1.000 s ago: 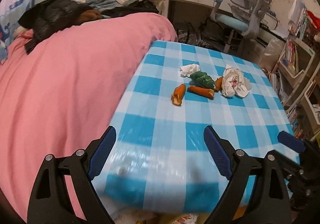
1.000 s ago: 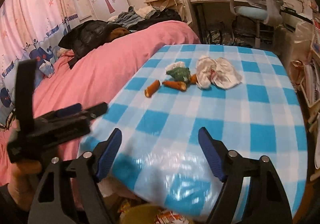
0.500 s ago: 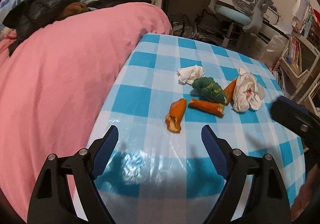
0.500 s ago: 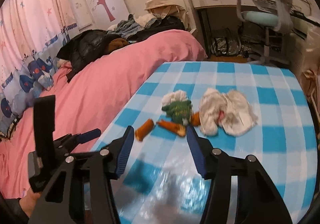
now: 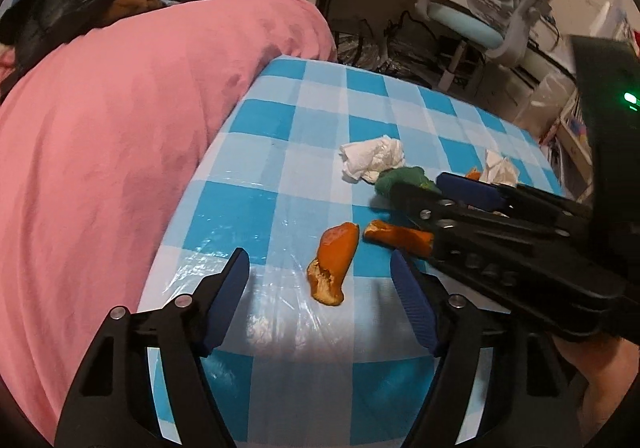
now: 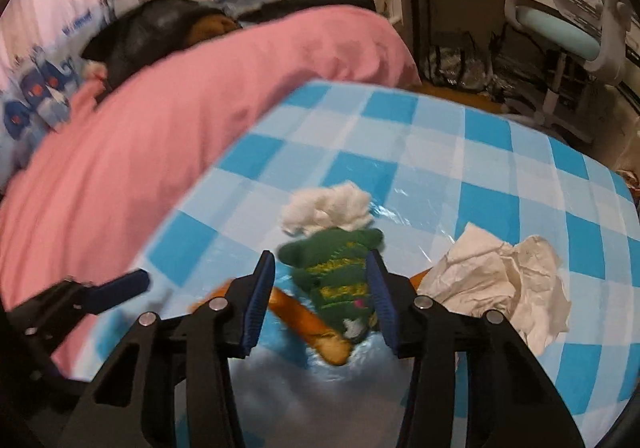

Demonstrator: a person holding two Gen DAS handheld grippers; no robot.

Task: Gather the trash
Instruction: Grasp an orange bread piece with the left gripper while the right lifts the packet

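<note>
Left wrist view: the left gripper (image 5: 320,276) has been closing but its jaws are still wide, with an orange peel (image 5: 333,268) on the checked tablecloth (image 5: 280,120) between them, untouched.

Right wrist view: the right gripper (image 6: 320,288) has been closing around a green knitted toy (image 6: 338,280); the right pad touches it, the left does not. A crumpled tissue (image 6: 326,210) lies just behind.
</note>
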